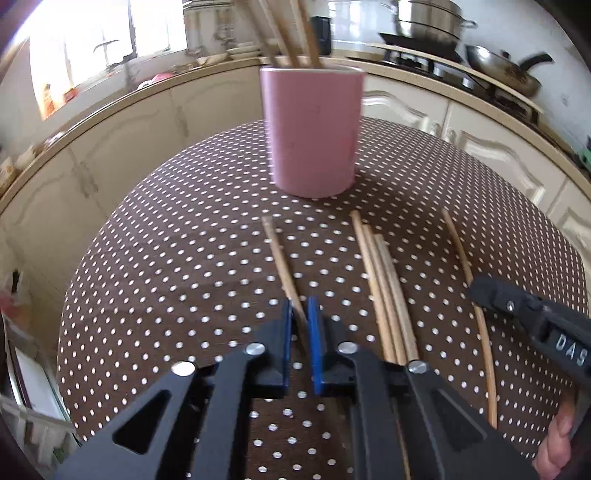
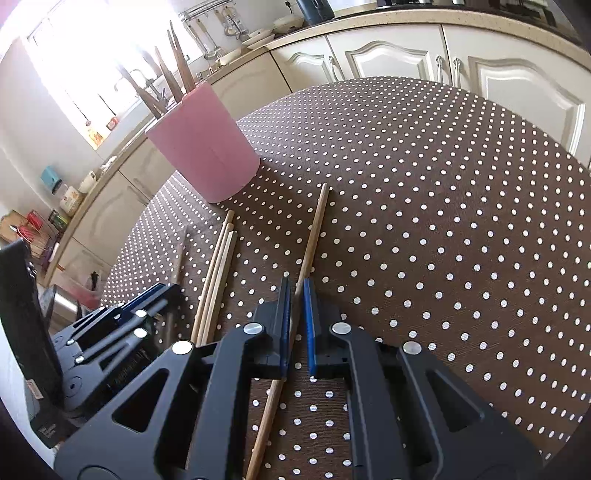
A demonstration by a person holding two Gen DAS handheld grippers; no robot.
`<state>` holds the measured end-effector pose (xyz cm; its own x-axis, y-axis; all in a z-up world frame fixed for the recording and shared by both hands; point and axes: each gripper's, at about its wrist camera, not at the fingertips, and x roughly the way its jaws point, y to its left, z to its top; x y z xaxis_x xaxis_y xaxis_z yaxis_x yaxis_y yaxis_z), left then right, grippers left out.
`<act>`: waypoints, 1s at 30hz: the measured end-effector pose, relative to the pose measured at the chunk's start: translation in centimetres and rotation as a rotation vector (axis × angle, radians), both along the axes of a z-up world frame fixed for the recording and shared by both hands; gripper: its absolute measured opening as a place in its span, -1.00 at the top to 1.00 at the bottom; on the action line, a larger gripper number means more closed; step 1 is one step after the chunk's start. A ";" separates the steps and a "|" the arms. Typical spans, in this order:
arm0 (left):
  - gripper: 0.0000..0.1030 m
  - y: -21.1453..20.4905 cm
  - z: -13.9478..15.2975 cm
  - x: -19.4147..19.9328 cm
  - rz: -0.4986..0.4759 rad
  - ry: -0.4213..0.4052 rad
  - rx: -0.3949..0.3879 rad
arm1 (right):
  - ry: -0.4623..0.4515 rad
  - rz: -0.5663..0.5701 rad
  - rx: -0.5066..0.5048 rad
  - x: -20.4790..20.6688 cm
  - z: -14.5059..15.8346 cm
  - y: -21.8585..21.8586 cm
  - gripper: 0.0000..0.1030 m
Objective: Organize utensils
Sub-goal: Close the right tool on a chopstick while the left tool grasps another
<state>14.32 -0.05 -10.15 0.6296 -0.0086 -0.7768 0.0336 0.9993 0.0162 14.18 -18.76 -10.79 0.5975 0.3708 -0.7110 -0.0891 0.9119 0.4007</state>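
Observation:
A pink cup (image 1: pixel 312 129) (image 2: pixel 207 151) stands on the dotted brown tablecloth (image 1: pixel 177 258) (image 2: pixel 443 221) with several wooden chopsticks upright in it. My left gripper (image 1: pixel 300 310) is shut on one loose chopstick (image 1: pixel 277 251) lying in front of the cup. Right of it lie three chopsticks (image 1: pixel 384 288) (image 2: pixel 218 273) side by side. My right gripper (image 2: pixel 295 291) is shut on the rightmost chopstick (image 2: pixel 314 236) (image 1: pixel 461 254), which runs under and past its jaws. In each wrist view the other gripper shows at the edge.
Cream kitchen cabinets (image 2: pixel 388 55) and a counter curve around the table's far side. Steel pots (image 1: pixel 428 22) and a pan (image 1: pixel 506 70) sit on the stove at the back right. A hand (image 1: pixel 557 443) holds the right gripper.

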 end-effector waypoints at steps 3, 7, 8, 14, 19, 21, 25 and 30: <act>0.87 0.8 -0.1 0.0 0.020 -0.001 -0.036 | -0.013 0.023 -0.053 -0.1 0.3 1.4 0.86; 0.87 1.7 0.2 -0.4 0.007 -0.016 -0.088 | -0.065 0.044 -0.115 -0.7 1.3 3.1 0.86; 0.87 1.9 0.3 -0.5 0.005 -0.024 -0.094 | -0.071 0.043 -0.125 -0.8 1.5 3.2 0.86; 0.87 2.7 1.5 -1.6 -0.024 -0.085 -0.147 | -0.110 0.033 -0.144 -1.3 2.9 3.2 0.86; 0.87 3.0 1.4 -1.6 -0.025 -0.079 -0.168 | -0.104 0.053 -0.240 -1.2 3.1 3.8 0.84; 0.87 3.0 1.1 -1.7 -0.035 -0.069 -0.179 | -0.066 0.035 -0.307 -0.8 2.6 4.4 0.83; 0.87 2.6 0.9 -1.6 -0.060 -0.065 -0.203 | -0.047 0.012 -0.326 -0.6 2.3 4.5 -0.30; 0.87 2.4 0.7 -1.5 -0.085 -0.065 -0.236 | -0.041 0.000 -0.363 -0.4 2.1 5.1 -0.25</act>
<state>12.79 2.31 -9.48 0.6673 -0.2401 -0.7050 0.1245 0.9693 -0.2123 13.80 -13.68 -8.68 0.6281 0.0987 -0.7719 -0.0982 0.9940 0.0471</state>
